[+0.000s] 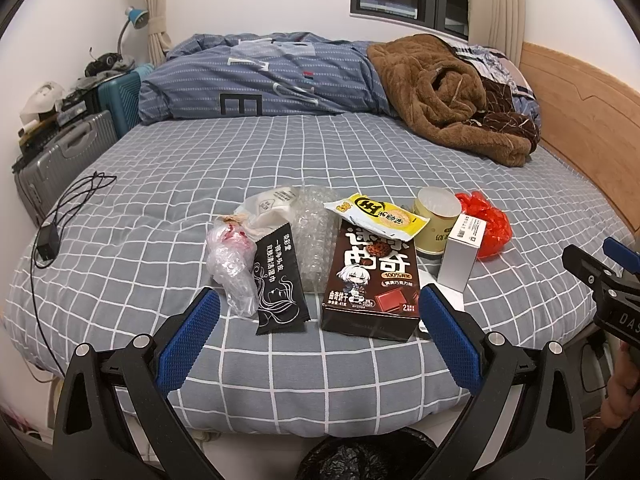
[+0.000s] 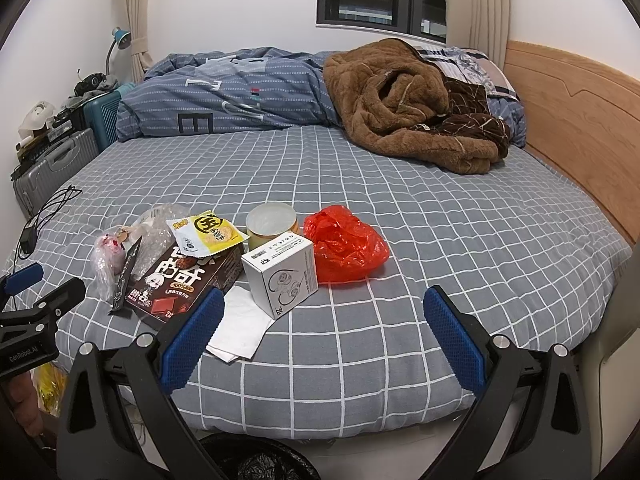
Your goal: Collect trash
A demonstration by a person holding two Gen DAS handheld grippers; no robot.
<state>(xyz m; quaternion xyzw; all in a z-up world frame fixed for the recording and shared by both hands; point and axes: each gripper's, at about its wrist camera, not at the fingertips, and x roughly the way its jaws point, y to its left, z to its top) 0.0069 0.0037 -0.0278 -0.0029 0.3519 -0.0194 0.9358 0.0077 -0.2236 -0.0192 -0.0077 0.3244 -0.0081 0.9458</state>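
**Trash heaped at the bed's near edge, both grippers empty above the bin**

Jaws of the left gripper [image 1: 320,336] stand spread wide with nothing between them, hanging just off the mattress edge in front of the brown cookie box [image 1: 370,284]. The right gripper [image 2: 324,338] is spread the same way and holds nothing; its left pad overlaps a white paper napkin [image 2: 242,326] in the picture, though I cannot tell whether it touches.

Directly beneath both tools sits a bin lined with a black bag [image 1: 368,458], tucked against the bed so that, in my judgement, items need only a short carry off the edge.

The trash lies in one loose cluster on the checked sheet [image 1: 280,368]. The box lies flat, with a yellow snack wrapper [image 1: 376,216] draped over its far end. To its left are a black wet-wipe sachet [image 1: 280,280], a crumpled clear plastic bag [image 1: 232,268] and bubble wrap [image 1: 312,236]. To its right a white earphone box [image 2: 280,274] stands upright, a paper cup [image 2: 272,226] just behind it and a red plastic bag [image 2: 344,250] beside it.

Nothing appears collected yet. The rigid boxes look the easiest first grasps, while the films and wrappers will likely crumple
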